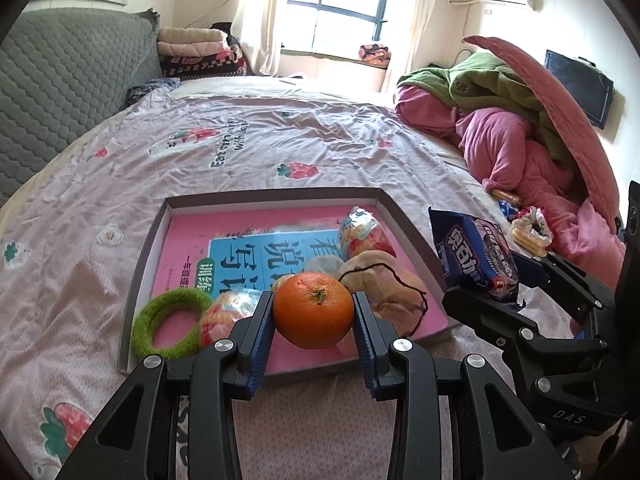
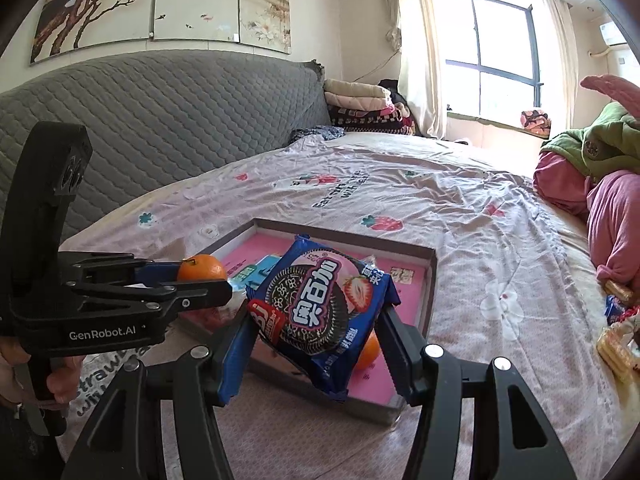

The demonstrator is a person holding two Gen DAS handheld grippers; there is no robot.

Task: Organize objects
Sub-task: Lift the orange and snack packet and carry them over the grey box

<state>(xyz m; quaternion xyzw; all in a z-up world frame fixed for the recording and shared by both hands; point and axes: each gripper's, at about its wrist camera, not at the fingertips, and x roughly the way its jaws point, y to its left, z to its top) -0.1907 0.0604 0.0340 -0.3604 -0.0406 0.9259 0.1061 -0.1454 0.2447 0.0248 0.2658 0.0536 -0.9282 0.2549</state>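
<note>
A wide bed in a pale pink strawberry-print sheet [image 1: 280,136] fills the room — a grey quilted headboard [image 2: 168,120] behind it. Beyond the bed, daylight pours through a dark-framed window [image 1: 348,0] with cream curtains [image 1: 260,16].

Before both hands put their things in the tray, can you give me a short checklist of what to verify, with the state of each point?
1. Left gripper holds the orange firmly between both pads: ok.
2. Right gripper holds the cookie pack on both sides: ok.
3. Tray lies flat on the bed: ok.
4. Free room in the tray for the orange: cannot tell; the near part is crowded.
5. The two grippers are apart: ok.
</note>
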